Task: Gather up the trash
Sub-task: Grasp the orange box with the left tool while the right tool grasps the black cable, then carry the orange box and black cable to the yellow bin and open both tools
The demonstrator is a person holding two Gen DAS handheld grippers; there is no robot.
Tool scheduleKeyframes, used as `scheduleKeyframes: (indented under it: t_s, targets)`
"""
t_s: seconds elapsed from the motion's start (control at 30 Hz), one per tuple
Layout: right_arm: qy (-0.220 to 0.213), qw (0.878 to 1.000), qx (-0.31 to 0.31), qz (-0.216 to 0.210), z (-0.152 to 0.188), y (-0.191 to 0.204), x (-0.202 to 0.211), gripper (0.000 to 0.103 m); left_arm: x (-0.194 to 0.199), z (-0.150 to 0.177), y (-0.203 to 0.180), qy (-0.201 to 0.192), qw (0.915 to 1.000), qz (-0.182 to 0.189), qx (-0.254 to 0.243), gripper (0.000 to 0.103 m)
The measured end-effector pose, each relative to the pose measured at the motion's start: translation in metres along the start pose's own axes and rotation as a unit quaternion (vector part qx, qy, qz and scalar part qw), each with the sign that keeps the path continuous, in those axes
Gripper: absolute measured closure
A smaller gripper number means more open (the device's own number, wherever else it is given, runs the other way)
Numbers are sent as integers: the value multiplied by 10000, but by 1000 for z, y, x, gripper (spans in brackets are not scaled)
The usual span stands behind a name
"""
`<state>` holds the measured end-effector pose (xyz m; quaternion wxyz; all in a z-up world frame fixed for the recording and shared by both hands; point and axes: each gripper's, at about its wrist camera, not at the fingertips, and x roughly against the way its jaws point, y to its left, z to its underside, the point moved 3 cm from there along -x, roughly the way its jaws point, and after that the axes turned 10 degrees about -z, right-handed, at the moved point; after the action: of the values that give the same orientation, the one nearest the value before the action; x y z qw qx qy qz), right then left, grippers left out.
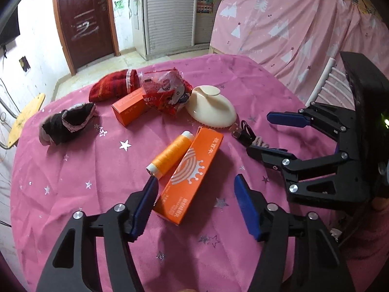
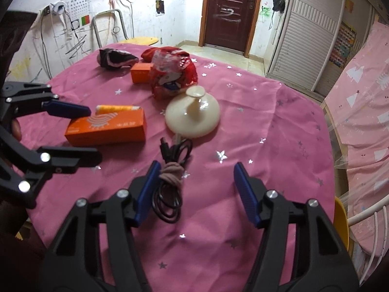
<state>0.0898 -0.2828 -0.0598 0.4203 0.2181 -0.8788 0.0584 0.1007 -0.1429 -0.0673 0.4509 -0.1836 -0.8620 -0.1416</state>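
Trash sat scattered on a table under a pink star-print cloth (image 1: 73,194). A long orange carton (image 1: 189,175) lay flat near the table's middle, with a spool of orange thread (image 1: 170,153) touching its side. Beyond them lay a smaller orange box (image 1: 128,108), a crumpled red snack wrapper (image 1: 167,92) partly over that box, a red sock (image 1: 109,87) behind it, and a dark sock (image 1: 68,124) off by itself.

The left gripper (image 1: 194,202) hung over the near end of the long carton, jaws about half open. The carton's end lay between them, one pad just beside its edge, nothing clamped.

The right gripper (image 2: 194,189) was also about half open and held nothing. A coiled black cable (image 2: 170,194), bound by a brownish hair tie (image 2: 172,170), lay against the inner face of its left pad.

A cream domed brush (image 2: 192,116) sat just beyond the cable.
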Motion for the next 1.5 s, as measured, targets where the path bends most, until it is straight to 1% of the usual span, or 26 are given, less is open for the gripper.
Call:
scheduleKeyframes:
  t_s: [0.07, 0.1, 0.13, 0.17, 0.2, 0.23, 0.27, 0.3, 0.53, 0.67, 0.83, 1.0, 1.17, 1.33, 1.5]
  targets:
    - [11, 10000, 22, -24, -1, 1, -2, 54, -6, -3, 1, 97, 10000, 5, 18, 50]
    - [12, 10000, 33, -76, -2, 2, -3, 58, -10, -4, 0, 162, 9999, 5, 10, 52]
    - [15, 9999, 43, -112, -2, 3, -3, 66, -12, -5, -2, 139, 9999, -54, -17, 53]
    - [17, 9999, 70, -115, -2, 4, -3, 71, -12, -5, -3, 136, 9998, -90, -61, 56]
    - [22, 9999, 87, -138, -2, 5, -4, 79, -11, -5, -4, 126, 9998, -108, -95, 66]
    - [28, 9997, 111, -202, -2, 7, -4, 86, -11, -6, -6, 127, 9998, -109, -104, 70]
    - [28, 9997, 133, -218, -2, 8, -4, 87, -11, -6, -5, 135, 9998, -107, -96, 80]
    - [23, 9997, 134, -203, -3, 9, -5, 87, -11, -5, -5, 136, 9998, -119, -91, 86]
    - [-189, 9995, -25, -256, -2, 5, 4, 87, -5, -1, -3, 112, 9999, -102, 7, 87]
    - [-424, 9986, -143, -275, -3, -1, 19, 87, 9, -5, -2, -34, 9999, -135, 58, 87]
    - [-683, 9972, -254, -191, -1, -12, 38, 87, 28, -12, -9, -202, 9997, -157, 26, 87]
    - [-931, 9947, -421, -62, 4, -29, 58, 87, 39, -24, -26, -323, 9993, -183, 2, 86]
    - [-1228, 9897, -719, 133, 14, -56, 81, 87, 49, -40, -48, -487, 9987, -139, -62, 86]
    - [-1496, 9821, -1096, 331, 29, -87, 102, 87, 54, -54, -75, -571, 9982, -46, -176, 86]
    - [-1713, 9731, -1461, 495, 46, -115, 120, 87, 57, -68, -109, -665, 9970, 62, -392, 86]
